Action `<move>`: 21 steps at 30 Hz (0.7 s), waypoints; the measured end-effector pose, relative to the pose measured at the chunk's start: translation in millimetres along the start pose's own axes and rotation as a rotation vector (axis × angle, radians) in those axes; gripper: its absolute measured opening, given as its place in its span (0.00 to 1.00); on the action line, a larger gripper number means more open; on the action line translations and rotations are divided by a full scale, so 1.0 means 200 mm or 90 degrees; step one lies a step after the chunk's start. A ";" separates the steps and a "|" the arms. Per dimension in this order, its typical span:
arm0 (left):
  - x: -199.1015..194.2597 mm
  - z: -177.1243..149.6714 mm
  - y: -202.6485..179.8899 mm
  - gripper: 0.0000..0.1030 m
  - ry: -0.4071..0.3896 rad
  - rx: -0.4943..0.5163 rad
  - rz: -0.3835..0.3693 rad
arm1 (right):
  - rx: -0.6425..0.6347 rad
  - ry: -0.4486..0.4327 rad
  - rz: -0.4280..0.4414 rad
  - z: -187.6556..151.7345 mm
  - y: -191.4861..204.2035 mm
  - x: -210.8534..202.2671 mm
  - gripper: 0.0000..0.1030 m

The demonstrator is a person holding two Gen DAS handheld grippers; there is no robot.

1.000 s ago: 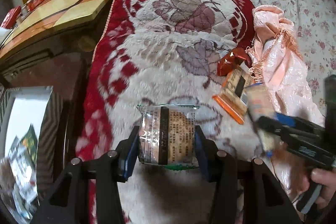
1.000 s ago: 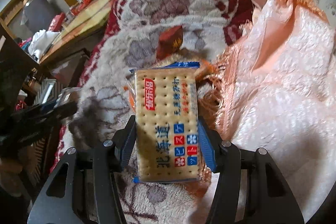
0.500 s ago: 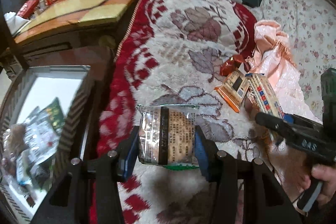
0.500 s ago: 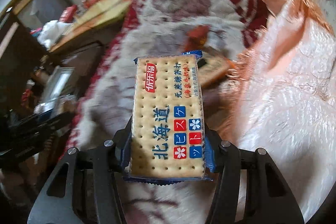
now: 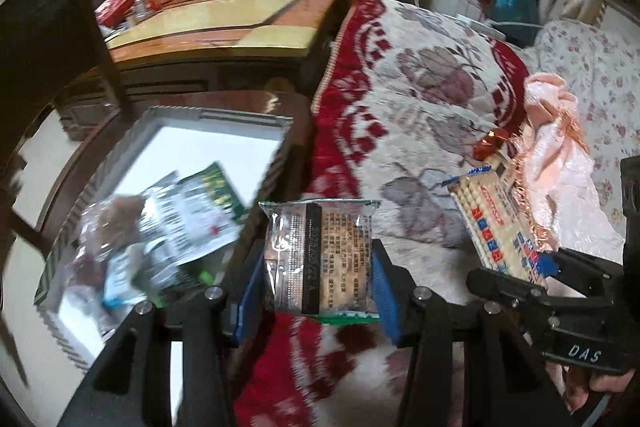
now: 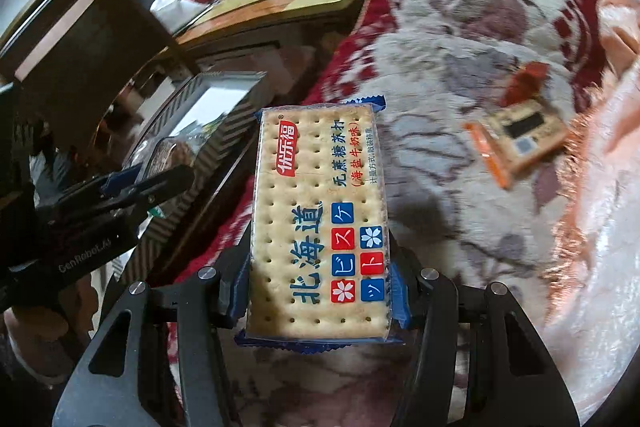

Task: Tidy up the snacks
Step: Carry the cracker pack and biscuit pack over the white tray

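Note:
My left gripper (image 5: 318, 287) is shut on a silver snack packet (image 5: 320, 251), held over the blanket's red edge just right of a white bin (image 5: 216, 115). Several snack packets (image 5: 172, 227) lie in that bin. My right gripper (image 6: 320, 291) is shut on a long cracker pack (image 6: 320, 227) with blue trim, held above the blanket. The left wrist view shows that cracker pack (image 5: 496, 223) to the right of the silver packet. An orange-edged snack pack (image 6: 520, 139) and a red foil sweet (image 6: 524, 81) lie on the blanket by the pink cloth.
A red and cream plush blanket (image 5: 420, 99) covers the seat. A pink fringed cloth (image 5: 560, 155) lies at its right. A wooden table (image 5: 224, 23) stands behind the bin, with a dark chair frame (image 5: 92, 39) at the left. A hand (image 5: 608, 383) grips the right tool.
Both grippers have swung left from over the blanket's middle toward the bin, each keeping its packet. The bin and its contents have come further into view.

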State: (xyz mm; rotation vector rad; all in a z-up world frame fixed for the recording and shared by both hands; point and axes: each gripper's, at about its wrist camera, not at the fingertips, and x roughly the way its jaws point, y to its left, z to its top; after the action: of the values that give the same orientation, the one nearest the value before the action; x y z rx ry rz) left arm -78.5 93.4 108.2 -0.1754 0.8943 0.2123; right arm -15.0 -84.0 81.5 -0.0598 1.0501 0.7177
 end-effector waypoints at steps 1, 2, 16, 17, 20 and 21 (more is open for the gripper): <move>-0.01 -0.01 0.03 0.50 -0.003 -0.006 0.004 | -0.007 0.004 0.006 0.00 0.04 0.01 0.52; -0.02 -0.01 0.06 0.50 -0.007 -0.011 0.009 | -0.012 0.006 0.010 0.00 0.06 0.02 0.52; -0.10 -0.07 0.43 0.50 -0.025 -0.104 0.062 | -0.093 0.039 0.048 0.11 0.40 0.14 0.52; -0.11 -0.07 0.46 0.50 -0.026 -0.110 0.064 | -0.097 0.041 0.051 0.12 0.42 0.15 0.52; -0.11 -0.09 0.55 0.50 -0.024 -0.133 0.077 | -0.113 0.049 0.056 0.15 0.49 0.20 0.52; -0.11 -0.10 0.58 0.50 -0.023 -0.143 0.081 | -0.118 0.051 0.057 0.15 0.51 0.21 0.52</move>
State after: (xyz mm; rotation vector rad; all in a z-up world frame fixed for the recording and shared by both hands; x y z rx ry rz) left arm -137.5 198.5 106.2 -0.3227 0.8460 0.4335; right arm -37.3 28.2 92.5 -0.2029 1.0653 0.8990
